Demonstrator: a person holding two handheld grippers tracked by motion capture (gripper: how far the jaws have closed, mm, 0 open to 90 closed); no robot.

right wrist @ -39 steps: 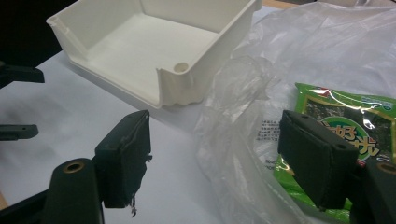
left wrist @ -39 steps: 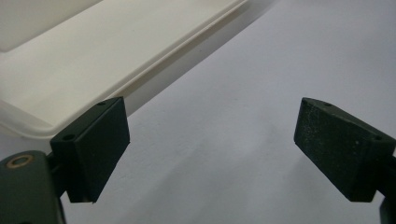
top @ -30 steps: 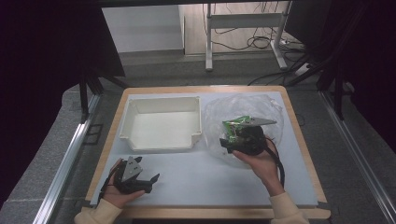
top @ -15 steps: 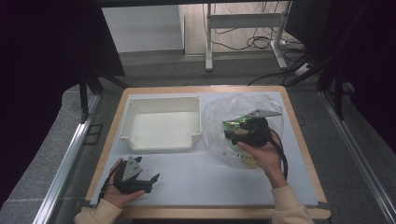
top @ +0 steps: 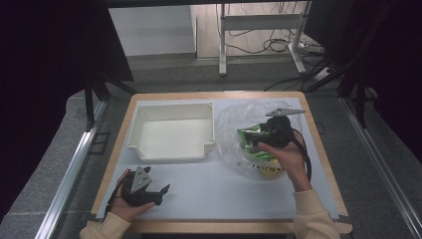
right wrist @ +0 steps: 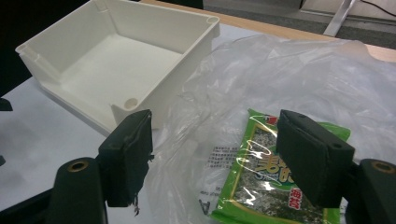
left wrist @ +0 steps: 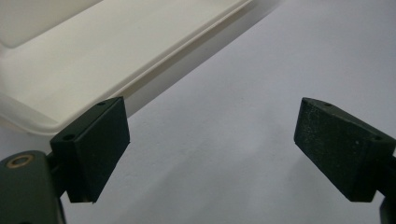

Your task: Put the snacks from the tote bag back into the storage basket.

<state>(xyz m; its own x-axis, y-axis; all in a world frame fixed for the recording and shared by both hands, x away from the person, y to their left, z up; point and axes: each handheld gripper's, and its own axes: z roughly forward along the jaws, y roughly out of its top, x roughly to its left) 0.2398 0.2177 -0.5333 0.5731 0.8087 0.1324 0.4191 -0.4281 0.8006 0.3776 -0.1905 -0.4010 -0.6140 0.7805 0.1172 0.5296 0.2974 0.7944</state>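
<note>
My right jaws: spread wide on the right gripper (right wrist: 212, 163), nothing between them, hanging just above the green snack packet (right wrist: 273, 182).
My left jaws: also wide apart on the left gripper (left wrist: 212, 154), empty, with only bare table surface (left wrist: 243, 93) between and under them.
Packet, relative to my right jaws: directly below and slightly ahead, its near half between the two pads, its upper corner passing behind the right-hand pad.
Packet's feel, as I judge it: flat, thin and light; the glossy film looks slippery, and the contents are probably brittle sheets that crack under a hard squeeze.
Where I would take hold: one long edge or the sealed end seam, one pad on each face, closing gently.
Clear plastic bag (right wrist: 299, 84): crumpled and soft, lying around the packet and reaching ahead of my right jaws; I cannot tell whether a layer covers the packet's face, and loose film could get pinched along with it.
White tray (right wrist: 121, 65): ahead and to the left of my right jaws, open and empty, its near corner touching the bag's edge.
Tray, relative to my left jaws: its rim (left wrist: 140, 74) runs just beyond the left-hand pad.
High view: right gripper (top: 271, 134) over the bag, left gripper (top: 149, 191) resting well apart from it.
</note>
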